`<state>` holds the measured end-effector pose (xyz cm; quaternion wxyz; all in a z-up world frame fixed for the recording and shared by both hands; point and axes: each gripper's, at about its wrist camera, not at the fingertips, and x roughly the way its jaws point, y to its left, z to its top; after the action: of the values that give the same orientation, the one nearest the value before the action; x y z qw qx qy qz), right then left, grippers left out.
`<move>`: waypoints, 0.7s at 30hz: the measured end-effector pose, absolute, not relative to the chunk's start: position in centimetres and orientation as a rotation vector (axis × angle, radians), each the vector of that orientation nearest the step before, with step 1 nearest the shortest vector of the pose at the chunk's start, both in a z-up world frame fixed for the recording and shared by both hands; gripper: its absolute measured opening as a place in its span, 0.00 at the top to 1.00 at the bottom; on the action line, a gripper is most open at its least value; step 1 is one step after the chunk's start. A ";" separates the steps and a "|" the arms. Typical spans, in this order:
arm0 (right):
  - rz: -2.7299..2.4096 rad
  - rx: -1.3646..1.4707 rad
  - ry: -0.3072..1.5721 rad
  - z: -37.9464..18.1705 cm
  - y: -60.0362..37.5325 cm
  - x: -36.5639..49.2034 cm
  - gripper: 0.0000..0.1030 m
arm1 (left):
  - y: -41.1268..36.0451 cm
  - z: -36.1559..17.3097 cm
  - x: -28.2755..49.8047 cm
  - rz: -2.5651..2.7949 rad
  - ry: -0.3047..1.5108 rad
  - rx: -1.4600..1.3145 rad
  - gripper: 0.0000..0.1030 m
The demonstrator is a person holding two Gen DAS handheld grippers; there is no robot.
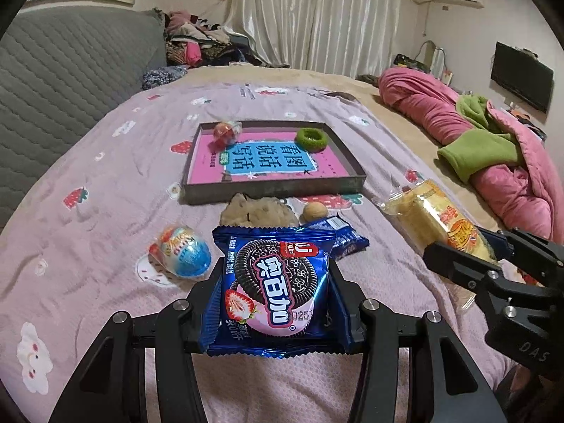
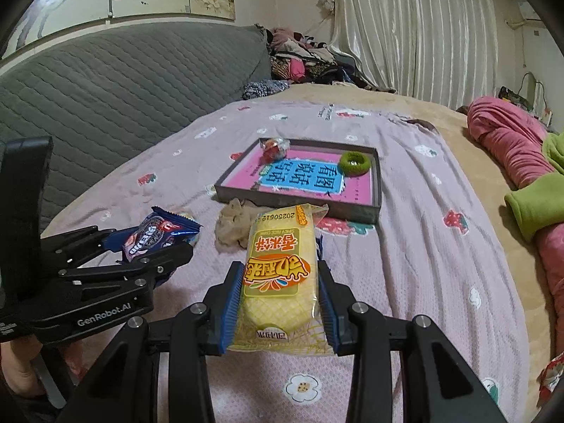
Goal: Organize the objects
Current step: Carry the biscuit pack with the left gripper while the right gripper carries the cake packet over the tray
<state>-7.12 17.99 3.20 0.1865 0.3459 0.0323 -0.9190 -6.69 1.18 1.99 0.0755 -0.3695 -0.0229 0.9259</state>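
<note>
Toy egg (image 1: 181,254) in blue and white lies farthest left on the pink bedsheet (image 1: 105,162), not yet picked up. Next to it, my left gripper (image 1: 276,294) pinches the blue cookie packet (image 1: 275,289) across its flat sides, clear of the sheet. Beyond its top edge sit a beige crumpled lump (image 1: 257,211), a small round nut (image 1: 314,211) and a second blue wrapper (image 1: 338,234). Further back is the grey tray (image 1: 275,187), lined with a pink book, with a red ball toy (image 1: 225,132) in one far corner and a green ring (image 1: 310,140) in the other. To the right, my right gripper (image 2: 280,298) clamps the yellow rice cracker pack (image 2: 278,275) near its lower end.

I judge both snacks are bound for the tray. To do this well I should carry them level over the near wall, set each on bare book between the toy and the ring, and only then spread my jaws, one at a time so the tongs do not knock together.

Hard to make out: what the beige lump is, and how firmly the crinkly film is gripped. The cookie packet hides the sheet right behind it, and the cracker pack covers part of the tray's near wall in the right view
</note>
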 end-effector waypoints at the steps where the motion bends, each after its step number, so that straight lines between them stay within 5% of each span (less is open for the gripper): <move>1: -2.590 0.966 0.091 3.5 17.9 -7.2 0.61 | 1.1 2.2 -6.9 2.781 -0.068 -1.105 0.48; 21: -2.628 0.812 0.112 11.1 16.1 -12.6 0.61 | -2.1 9.6 -13.5 2.870 -0.046 -0.979 0.48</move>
<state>-12.56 16.13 11.13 0.1932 0.2894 0.0400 -0.9366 -13.46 -2.15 9.59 0.0543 -0.3224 -0.0152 0.9449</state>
